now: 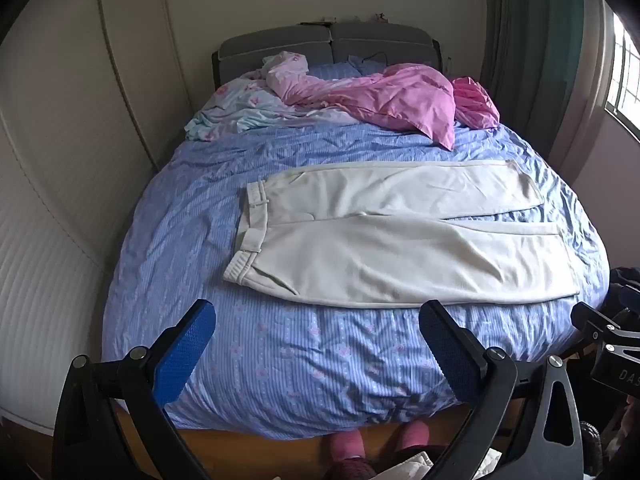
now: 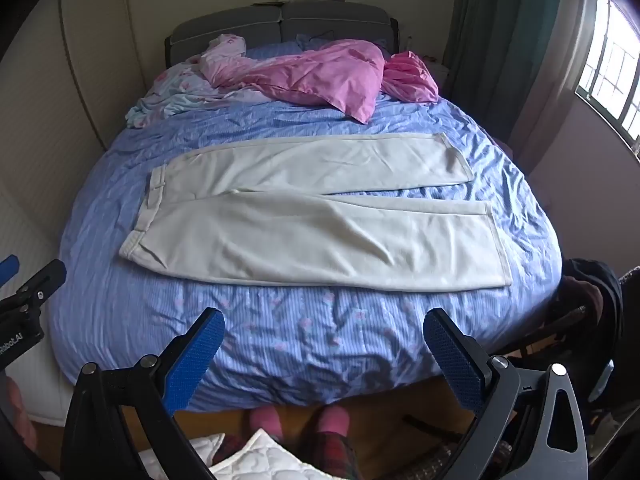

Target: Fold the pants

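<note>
Grippers, nearest the lens: left gripper [image 1: 316, 344] and right gripper [image 2: 324, 350], both spread wide, blue pads bare, nothing between them; both hang above the foot of the bed, well short of the cloth.

Bed [image 2: 280, 344]: blue striped cover, creased, filling most of both views.

Pants [image 1: 384, 236]: pale cream, laid flat across the bed, unfolded. Waistband [image 1: 248, 232] at the left, two legs running right, hems [image 2: 496, 240] at the right end. Legs lie side by side with a narrow gap that widens toward the hems; near leg slightly rumpled.

Bedding [image 1: 384, 96]: pink and pale floral heap by the headboard, well apart from the pants.

Feet [image 2: 300, 420]: pink socks at the bed's edge, below the grippers.

Step in hand, as judged: first fold not begun. To do it well, take the near leg at two points along its outer edge, left gripper by the waistband, right gripper by the hem; lift both together, carry the near leg over the far one, match the edges, and keep the cloth taut so the rumple does not set in.
</note>
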A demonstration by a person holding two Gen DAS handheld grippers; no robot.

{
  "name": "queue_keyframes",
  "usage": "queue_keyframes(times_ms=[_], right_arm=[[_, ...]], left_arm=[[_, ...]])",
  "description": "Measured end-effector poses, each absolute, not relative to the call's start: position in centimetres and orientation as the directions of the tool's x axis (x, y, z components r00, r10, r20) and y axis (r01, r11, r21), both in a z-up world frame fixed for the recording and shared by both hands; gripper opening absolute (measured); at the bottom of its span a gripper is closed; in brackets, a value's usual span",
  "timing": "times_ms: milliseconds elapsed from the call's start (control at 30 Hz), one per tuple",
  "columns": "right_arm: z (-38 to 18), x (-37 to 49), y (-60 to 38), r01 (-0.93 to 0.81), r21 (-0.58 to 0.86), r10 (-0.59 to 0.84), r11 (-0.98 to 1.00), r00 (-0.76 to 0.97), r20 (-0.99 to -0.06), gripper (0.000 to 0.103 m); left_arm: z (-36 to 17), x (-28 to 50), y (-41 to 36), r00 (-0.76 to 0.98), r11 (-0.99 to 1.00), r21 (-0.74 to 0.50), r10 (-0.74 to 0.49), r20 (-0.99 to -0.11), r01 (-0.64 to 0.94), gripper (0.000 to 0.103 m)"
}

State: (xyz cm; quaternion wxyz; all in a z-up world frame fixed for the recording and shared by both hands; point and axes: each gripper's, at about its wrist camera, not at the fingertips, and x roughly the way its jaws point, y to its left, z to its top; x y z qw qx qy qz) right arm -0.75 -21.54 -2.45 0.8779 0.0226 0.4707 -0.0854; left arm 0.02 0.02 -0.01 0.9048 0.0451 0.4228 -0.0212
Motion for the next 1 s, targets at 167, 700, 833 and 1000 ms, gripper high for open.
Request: queue_keyframes(times_ms=[167, 700, 833, 1000], right_arm=[[-2.5, -0.7, -21.5, 0.171, -0.04, -0.128, 0.984, 0.542, -0.831, 0.101], [-2.6, -0.7, -21.2, 0.17, -0.041, -0.129, 0.985, 0.546, -0.828, 0.101], [-2.2, 0.0, -21.2, 0.171, -0.042, -0.131, 0.984, 0.552, -0.824, 0.101], [-2.0, 0.1, -21.3, 0.173, -0.042, -0.132, 0.984, 0.554, -0.822, 0.101]], left_arm=[[0.1, 0.6, 0.3, 0.643, 0.995, 0.054, -0.011, -0.766, 0.081, 0.103], [1.6, 0.5, -0.2, 0.676, 0.993, 0.06, -0.022, -0.737, 0.099, 0.103], [1.7, 0.5, -0.2, 0.677, 0.993, 0.061, -0.02, -0.735, 0.096, 0.103], [2.2, 0.9, -0.3, 0.68, 0.994, 0.059, -0.02, -0.733, 0.093, 0.103]])
